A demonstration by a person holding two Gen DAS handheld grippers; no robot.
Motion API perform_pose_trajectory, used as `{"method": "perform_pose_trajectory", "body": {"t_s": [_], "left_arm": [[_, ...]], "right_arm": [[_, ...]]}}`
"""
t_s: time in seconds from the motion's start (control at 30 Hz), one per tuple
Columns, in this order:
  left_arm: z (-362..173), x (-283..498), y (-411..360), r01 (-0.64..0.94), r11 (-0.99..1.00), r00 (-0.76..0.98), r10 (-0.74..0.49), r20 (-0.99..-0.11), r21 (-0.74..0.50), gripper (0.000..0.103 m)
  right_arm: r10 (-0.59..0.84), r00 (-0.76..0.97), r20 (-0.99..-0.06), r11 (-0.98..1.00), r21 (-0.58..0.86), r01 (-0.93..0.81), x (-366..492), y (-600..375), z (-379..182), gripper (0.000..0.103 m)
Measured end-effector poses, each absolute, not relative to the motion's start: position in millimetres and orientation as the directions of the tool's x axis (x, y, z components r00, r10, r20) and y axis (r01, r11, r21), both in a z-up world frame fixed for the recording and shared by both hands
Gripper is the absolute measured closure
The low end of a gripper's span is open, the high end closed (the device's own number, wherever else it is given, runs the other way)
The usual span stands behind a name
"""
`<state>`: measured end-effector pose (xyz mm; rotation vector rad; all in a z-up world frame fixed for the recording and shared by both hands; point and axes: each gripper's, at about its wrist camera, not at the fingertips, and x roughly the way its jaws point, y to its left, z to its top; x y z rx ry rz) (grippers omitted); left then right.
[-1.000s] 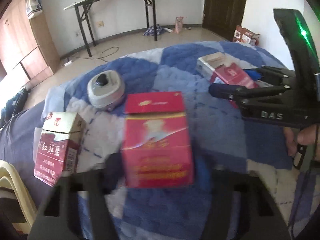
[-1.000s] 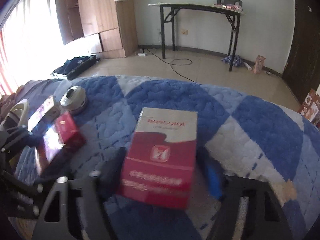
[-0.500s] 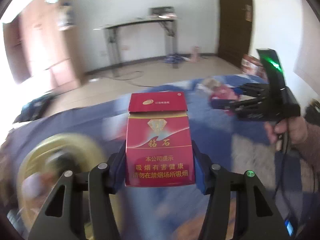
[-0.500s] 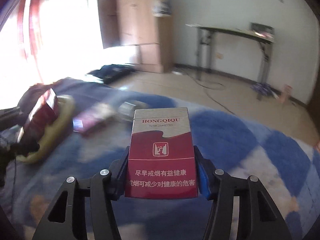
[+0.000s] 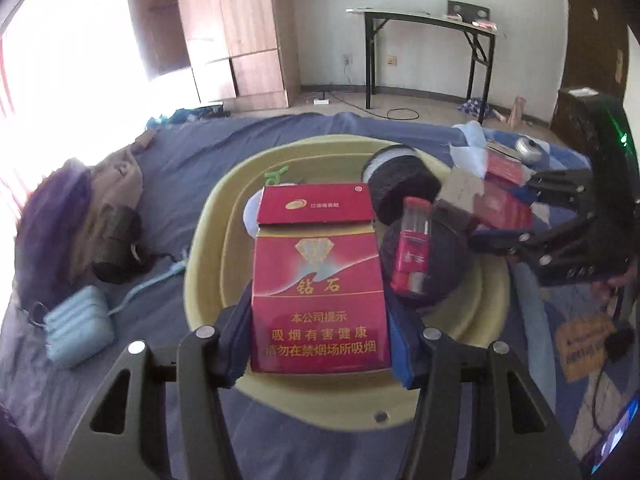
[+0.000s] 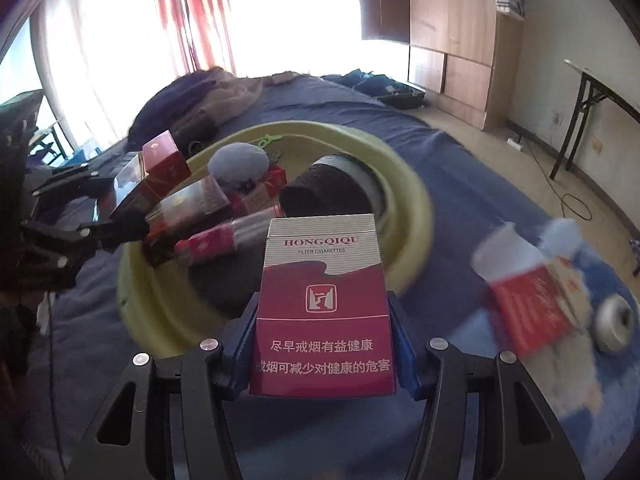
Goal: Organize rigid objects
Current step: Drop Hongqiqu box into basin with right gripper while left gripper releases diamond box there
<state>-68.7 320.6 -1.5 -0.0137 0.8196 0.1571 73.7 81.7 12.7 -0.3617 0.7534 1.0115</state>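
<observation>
- maroon-and-silver cigarette pack (image 6: 323, 304): "hongqiqu", "filter cigarettes", then "尽早戒烟有益健康"
- red cigarette pack (image 5: 319, 280): gold "钻石", "本公司提示", "吸烟有害健康"

Daylight floods in from the window (image 6: 120, 40) behind my red curtains (image 6: 192, 12), blown out to pure white in both views; the room beyond sits dimmer; the fisheye bends walls and darkens the corners; the packs near the bed's (image 6: 460, 184) right edge smear with motion blur; my held box (image 6: 324, 304) stays sharp.
</observation>
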Motion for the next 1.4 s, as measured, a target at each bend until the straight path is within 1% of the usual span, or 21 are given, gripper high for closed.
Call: {"method": "perform_pose_trajectory", "body": {"t_s": [0.1, 0.2, 0.3, 0.37, 0.4, 0.6, 0.7, 0.73, 0.77, 0.8, 0.83, 0.87, 0.9, 0.93, 1.07, 1.13, 1.23, 1.3, 1.33, 1.4], "left_arm": [[-12.7, -58.5, 323.4, -0.149, 0.988, 0.661, 0.124, -0.74, 0.033, 0.046], [-17.8, -44.9, 327.2, -0.162, 0.987, 0.663, 0.124, -0.738, 0.02, 0.046], [-16.8, -40.0, 333.3, -0.188, 0.982, 0.671, 0.139, -0.728, 0.014, 0.046], [-17.3, -40.1, 338.4, -0.205, 0.979, 0.671, 0.135, -0.729, -0.007, 0.046], [-17.6, -41.9, 338.9, -0.208, 0.978, 0.671, 0.144, -0.727, 0.001, 0.046], [-25.0, -43.8, 341.0, -0.223, 0.975, 0.662, 0.158, -0.733, 0.009, 0.045], [-27.9, -44.6, 345.5, -0.24, 0.971, 0.66, 0.144, -0.737, -0.025, 0.045], [-26.6, -46.4, 345.7, -0.245, 0.969, 0.661, 0.147, -0.736, -0.026, 0.043], [-24.6, -48.4, 346.3, -0.253, 0.967, 0.66, 0.153, -0.735, -0.026, 0.041], [-19.6, -52.4, 347.5, -0.271, 0.962, 0.663, 0.16, -0.732, -0.035, 0.032], [-14.5, -56.3, 348.3, -0.281, 0.959, 0.67, 0.161, -0.725, -0.047, 0.019], [-4.7, -62.4, 347.9, -0.282, 0.957, 0.692, 0.153, -0.705, -0.07, 0.014], [1.9, -65.7, 346.3, -0.276, 0.958, 0.71, 0.145, -0.689, -0.082, 0.003], [13.1, -69.5, 341.7, -0.263, 0.961, 0.733, 0.138, -0.666, -0.091, 0.0], [46.5, -67.1, 313.4, -0.208, 0.976, 0.763, 0.125, -0.634, -0.059, 0.0], [59.2, -63.3, 296.0, -0.162, 0.985, 0.777, 0.092, -0.623, -0.056, 0.0], [70.2, -47.4, 266.0, -0.074, 0.995, 0.783, 0.021, -0.622, -0.059, 0.0], [70.9, -25.9, 243.2, -0.005, 0.998, 0.772, -0.037, -0.635, -0.065, 0.0], [68.6, -14.5, 232.8, 0.021, 0.998, 0.76, -0.056, -0.647, -0.062, 0.0], [59.9, 16.2, 201.8, 0.107, 0.993, 0.723, -0.107, -0.683, -0.042, 0.0]], "right_arm": [[0.631, 0.352, -0.692, 0.515, 0.033, -0.857, 82.4, 97.7, 11.1, 0.047], [0.629, 0.343, -0.698, 0.519, 0.048, -0.854, 90.4, 110.7, 3.1, 0.047], [0.616, 0.39, -0.684, 0.528, -0.009, -0.849, 84.5, 125.1, -5.0, 0.047], [0.629, 0.389, -0.673, 0.532, 0.007, -0.847, 85.5, 126.5, -5.8, 0.047], [0.632, 0.391, -0.669, 0.527, 0.002, -0.85, 83.3, 128.0, -5.3, 0.047], [0.602, 0.412, -0.684, 0.511, -0.067, -0.857, 75.6, 136.8, -8.8, 0.047], [0.601, 0.413, -0.684, 0.5, -0.081, -0.862, 76.1, 144.2, -9.6, 0.046], [0.6, 0.41, -0.686, 0.498, -0.081, -0.864, 74.8, 143.7, -9.2, 0.04], [0.602, 0.408, -0.686, 0.5, -0.074, -0.863, 74.4, 139.8, -7.7, 0.032], [0.612, 0.403, -0.681, 0.503, -0.058, -0.862, 74.3, 134.8, -4.6, 0.027], [0.627, 0.4, -0.669, 0.507, -0.039, -0.861, 74.7, 127.9, 0.6, 0.018], [0.638, 0.404, -0.656, 0.515, -0.027, -0.857, 75.3, 120.1, 6.2, 0.009], [0.652, 0.411, -0.638, 0.524, -0.013, -0.851, 76.3, 109.1, 13.6, 0.005], [0.672, 0.425, -0.607, 0.537, 0.005, -0.843, 78.0, 92.8, 24.6, 0.0], [0.701, 0.516, -0.493, 0.619, 0.062, -0.783, 96.8, 27.9, 62.4, 0.0], [0.701, 0.535, -0.471, 0.644, 0.097, -0.759, 110.0, -3.4, 73.0, 0.0], [0.665, 0.597, -0.448, 0.694, 0.076, -0.716, 121.1, -37.0, 75.9, 0.0], [0.611, 0.649, -0.454, 0.743, 0.047, -0.667, 132.1, -54.7, 68.8, 0.0], [0.584, 0.66, -0.473, 0.765, 0.049, -0.642, 140.2, -62.0, 61.7, 0.0], [0.53, 0.64, -0.556, 0.805, 0.092, -0.587, 164.4, -71.9, 40.3, 0.0]]}}
